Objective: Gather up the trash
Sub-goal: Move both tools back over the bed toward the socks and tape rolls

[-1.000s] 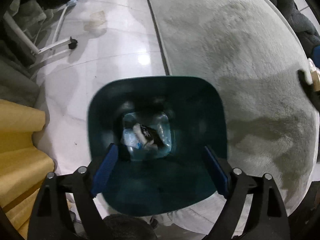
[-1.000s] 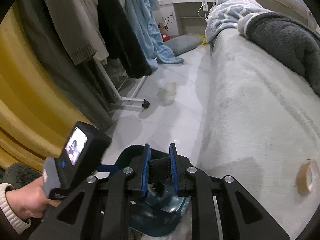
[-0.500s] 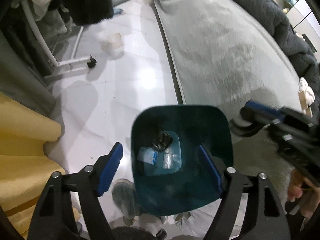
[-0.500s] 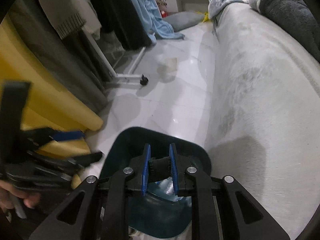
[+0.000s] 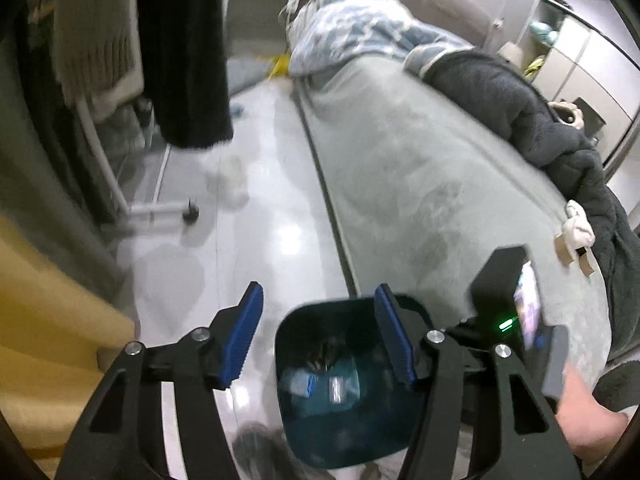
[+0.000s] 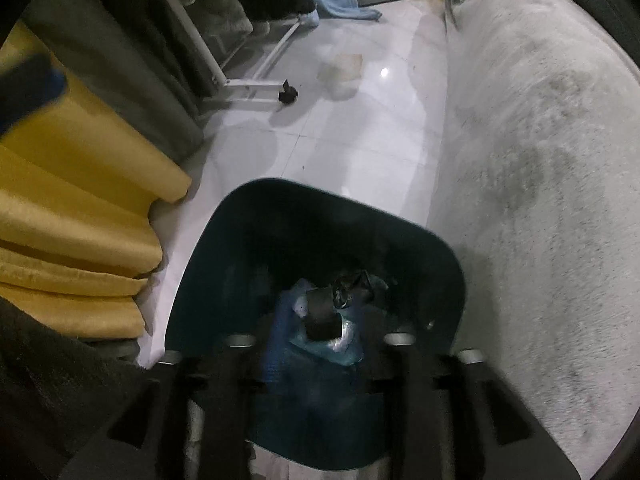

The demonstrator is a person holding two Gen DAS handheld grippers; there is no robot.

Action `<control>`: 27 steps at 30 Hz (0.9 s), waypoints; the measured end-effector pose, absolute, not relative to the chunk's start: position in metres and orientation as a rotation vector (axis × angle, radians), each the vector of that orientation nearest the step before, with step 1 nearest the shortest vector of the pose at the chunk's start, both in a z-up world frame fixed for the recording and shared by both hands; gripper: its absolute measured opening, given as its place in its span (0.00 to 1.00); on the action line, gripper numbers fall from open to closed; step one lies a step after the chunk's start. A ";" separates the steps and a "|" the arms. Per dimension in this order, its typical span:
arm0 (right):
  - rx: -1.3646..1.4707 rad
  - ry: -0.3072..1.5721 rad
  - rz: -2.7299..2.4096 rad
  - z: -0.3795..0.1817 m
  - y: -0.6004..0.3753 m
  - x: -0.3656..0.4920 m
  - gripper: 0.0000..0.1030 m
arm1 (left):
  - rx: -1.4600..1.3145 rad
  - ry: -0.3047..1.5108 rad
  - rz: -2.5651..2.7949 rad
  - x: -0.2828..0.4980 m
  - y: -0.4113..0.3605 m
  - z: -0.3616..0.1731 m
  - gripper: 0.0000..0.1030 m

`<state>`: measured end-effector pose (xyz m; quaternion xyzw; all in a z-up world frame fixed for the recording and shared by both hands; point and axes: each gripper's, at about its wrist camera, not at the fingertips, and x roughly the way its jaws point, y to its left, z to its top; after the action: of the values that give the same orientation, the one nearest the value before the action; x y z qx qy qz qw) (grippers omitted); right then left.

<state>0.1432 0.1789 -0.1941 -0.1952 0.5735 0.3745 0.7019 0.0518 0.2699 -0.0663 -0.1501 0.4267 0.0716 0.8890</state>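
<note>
A dark teal trash bin (image 5: 304, 432) (image 6: 224, 264) stands on the white floor between the bed and the yellow curtain. Wrappers and a dark crumpled piece (image 6: 348, 284) lie at its bottom. My left gripper (image 5: 318, 336) is open and empty above the bin's far rim. My right gripper (image 6: 316, 344) is badly blurred over the bin's mouth; a dark piece (image 6: 324, 316) sits by its fingertips, and I cannot tell whether it is held. The right gripper's body (image 5: 508, 304) shows at the right of the left wrist view.
A grey bed (image 5: 420, 184) (image 6: 540, 160) runs along the right with a dark blanket (image 5: 520, 112) and a cardboard tape roll (image 5: 568, 248). A clothes rack on wheels (image 6: 256, 84) and yellow curtain (image 6: 80, 184) stand left. A pale paper scrap (image 6: 344, 68) lies on the floor.
My left gripper has tilted up and back from the bin, now facing the room. My right gripper has moved over the bin's mouth, pointing down into it, and is blurred.
</note>
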 end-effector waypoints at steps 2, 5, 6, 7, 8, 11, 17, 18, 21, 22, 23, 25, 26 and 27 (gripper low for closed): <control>-0.435 1.278 0.834 -0.194 0.181 0.143 0.50 | -0.291 0.843 0.131 0.051 0.264 -0.056 0.59; -0.436 1.282 0.834 -0.191 0.181 0.143 0.53 | -0.278 0.786 0.107 0.048 0.258 -0.044 0.59; -0.440 1.280 0.832 -0.189 0.179 0.144 0.54 | -0.270 0.765 0.104 0.047 0.256 -0.039 0.59; -0.442 1.277 0.829 -0.188 0.178 0.144 0.55 | -0.263 0.747 0.103 0.047 0.254 -0.035 0.59; -0.437 1.273 0.829 -0.185 0.176 0.144 0.57 | -0.259 0.727 0.100 0.046 0.253 -0.031 0.59; -0.414 1.256 0.838 -0.174 0.170 0.146 0.62 | -0.249 0.679 0.095 0.046 0.249 -0.020 0.59; -0.405 1.133 0.847 -0.141 0.155 0.149 0.70 | -0.232 0.599 0.080 0.051 0.231 -0.001 0.62; -0.393 1.111 0.849 -0.134 0.151 0.150 0.70 | -0.233 0.582 0.079 0.051 0.228 0.002 0.62; -0.373 1.034 0.856 -0.114 0.139 0.150 0.72 | -0.220 0.551 0.083 0.054 0.218 0.011 0.63; -0.369 1.009 0.856 -0.107 0.134 0.151 0.72 | -0.208 0.544 0.087 0.056 0.214 0.013 0.63; -0.361 0.986 0.856 -0.101 0.129 0.152 0.72 | -0.203 0.539 0.084 0.058 0.209 0.015 0.63; -0.352 0.939 0.847 -0.091 0.116 0.155 0.73 | -0.210 0.529 0.073 0.061 0.205 0.017 0.63; -0.352 0.919 0.838 -0.086 0.110 0.156 0.73 | -0.213 0.523 0.064 0.063 0.201 0.018 0.63; -0.349 0.901 0.831 -0.082 0.104 0.158 0.73 | -0.210 0.514 0.058 0.065 0.196 0.020 0.64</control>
<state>0.1576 0.1039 -0.0819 -0.1629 0.4205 0.3880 0.8038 0.0650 0.1963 0.0198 -0.1038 0.2534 0.0285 0.9613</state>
